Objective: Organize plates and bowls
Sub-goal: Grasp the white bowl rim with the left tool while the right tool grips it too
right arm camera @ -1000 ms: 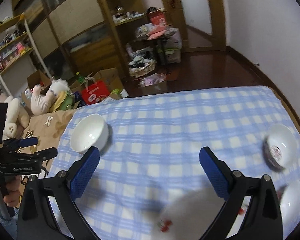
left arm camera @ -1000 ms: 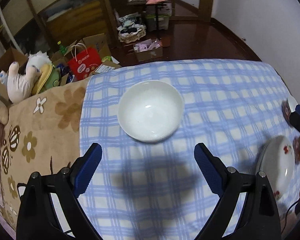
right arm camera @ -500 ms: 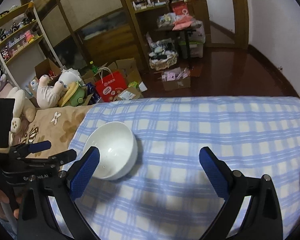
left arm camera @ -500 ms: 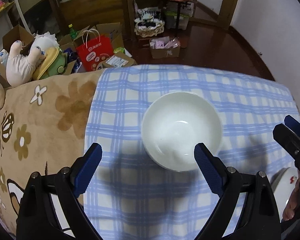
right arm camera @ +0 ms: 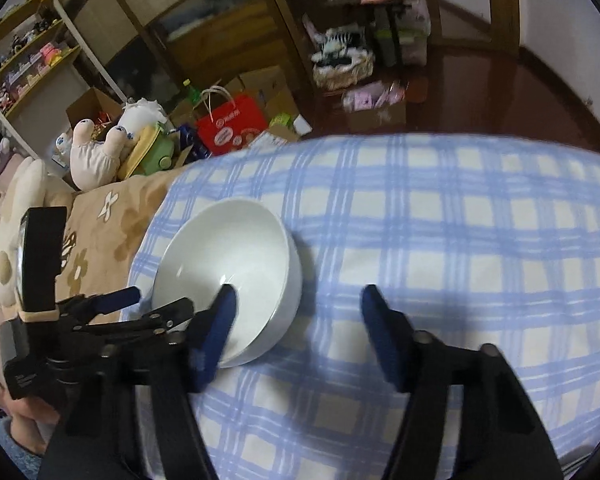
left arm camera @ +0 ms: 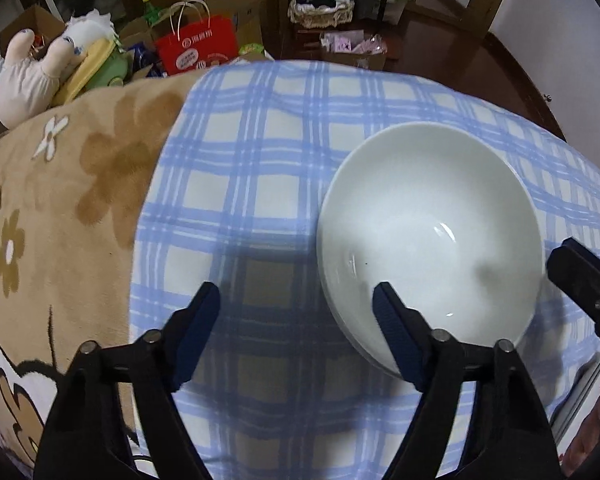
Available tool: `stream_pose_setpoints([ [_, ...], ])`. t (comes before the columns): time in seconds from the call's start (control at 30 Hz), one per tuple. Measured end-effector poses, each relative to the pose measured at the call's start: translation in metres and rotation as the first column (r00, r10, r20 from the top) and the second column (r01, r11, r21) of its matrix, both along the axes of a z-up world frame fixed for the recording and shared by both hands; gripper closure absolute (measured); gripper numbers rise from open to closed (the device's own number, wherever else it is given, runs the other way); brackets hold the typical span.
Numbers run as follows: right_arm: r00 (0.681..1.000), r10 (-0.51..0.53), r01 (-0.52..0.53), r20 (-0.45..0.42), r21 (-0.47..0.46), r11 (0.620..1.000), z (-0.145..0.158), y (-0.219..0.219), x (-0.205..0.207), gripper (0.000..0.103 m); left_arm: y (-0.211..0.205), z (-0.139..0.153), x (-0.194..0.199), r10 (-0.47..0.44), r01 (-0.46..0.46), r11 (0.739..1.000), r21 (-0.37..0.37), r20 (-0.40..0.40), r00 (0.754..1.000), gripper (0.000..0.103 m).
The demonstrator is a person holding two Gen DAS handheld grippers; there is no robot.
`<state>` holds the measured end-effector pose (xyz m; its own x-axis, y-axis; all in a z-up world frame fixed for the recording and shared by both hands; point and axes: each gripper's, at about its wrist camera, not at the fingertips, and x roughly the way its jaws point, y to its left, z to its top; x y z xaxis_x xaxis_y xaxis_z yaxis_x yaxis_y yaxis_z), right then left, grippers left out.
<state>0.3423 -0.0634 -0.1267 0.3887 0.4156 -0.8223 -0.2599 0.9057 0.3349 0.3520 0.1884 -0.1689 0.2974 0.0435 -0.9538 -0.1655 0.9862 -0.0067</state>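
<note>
Both tools have dropped closer to the white bowl [left arm camera: 428, 236] since a second ago; it now fills the right centre of the left wrist view, where earlier it sat small at mid-frame. Jaws of both have just been closing.

Left tool [left arm camera: 296, 312]: jaws part-way in, not pressing on anything. Its right finger [left arm camera: 396, 336] overlaps the bowl's near left rim in the picture; the left finger stands over bare checked cloth. Contact with the rim cannot be told from this angle.

Right tool [right arm camera: 296, 312]: jaws likewise part-way in, gripping nothing. Its left finger [right arm camera: 216, 328] lies over the bowl's near side, lower left of centre in the right wrist view; the right finger is over cloth, clear of the bowl. Frame is motion-blurred.

Bowl sits upright on the blue-and-white checked cloth [left arm camera: 260, 168], near that cloth's left edge, beside a tan flowered blanket [left arm camera: 72, 184].

Red paper bag [left arm camera: 198, 48], upper left of the left wrist view, carries a white round logo and white characters, too small to read. Plush toy [left arm camera: 28, 72] at far upper left. A plate edge with red marking [left arm camera: 592, 392] shows at lower right, cut off by the frame.
</note>
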Motion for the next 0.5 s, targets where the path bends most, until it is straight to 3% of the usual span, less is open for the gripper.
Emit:
stream_pose_setpoints([
  [0.1,0.999,-0.012,0.012,-0.036,0.007,1.000,-0.009,0.002,0.005,0.053,-0.001,-0.004,0.003,-0.008,0.008,0.999,-0.037,-0.013,1.000,0.054],
  [0.23,0.998,0.000,0.001,-0.058,0.012,1.000,-0.018,0.006,0.005,0.055,-0.001,-0.005,0.004,-0.003,0.004,0.998,-0.061,0.010,1.000,0.069],
  [0.3,0.998,0.005,-0.004,-0.056,0.011,1.000,-0.022,0.007,0.004,0.062,0.001,-0.007,0.004,0.008,-0.007,0.994,-0.109,0.008,1.000,0.079],
  [0.4,0.996,0.003,0.003,-0.085,0.067,0.998,-0.026,0.004,0.005,0.073,-0.004,-0.006,0.003,-0.005,0.007,0.994,-0.112,0.014,1.000,0.089],
  [0.5,0.992,-0.007,0.016,-0.127,0.075,0.997,-0.031,0.004,0.007,0.074,-0.009,-0.004,0.002,0.002,-0.001,0.996,-0.088,0.013,1.000,0.090],
])
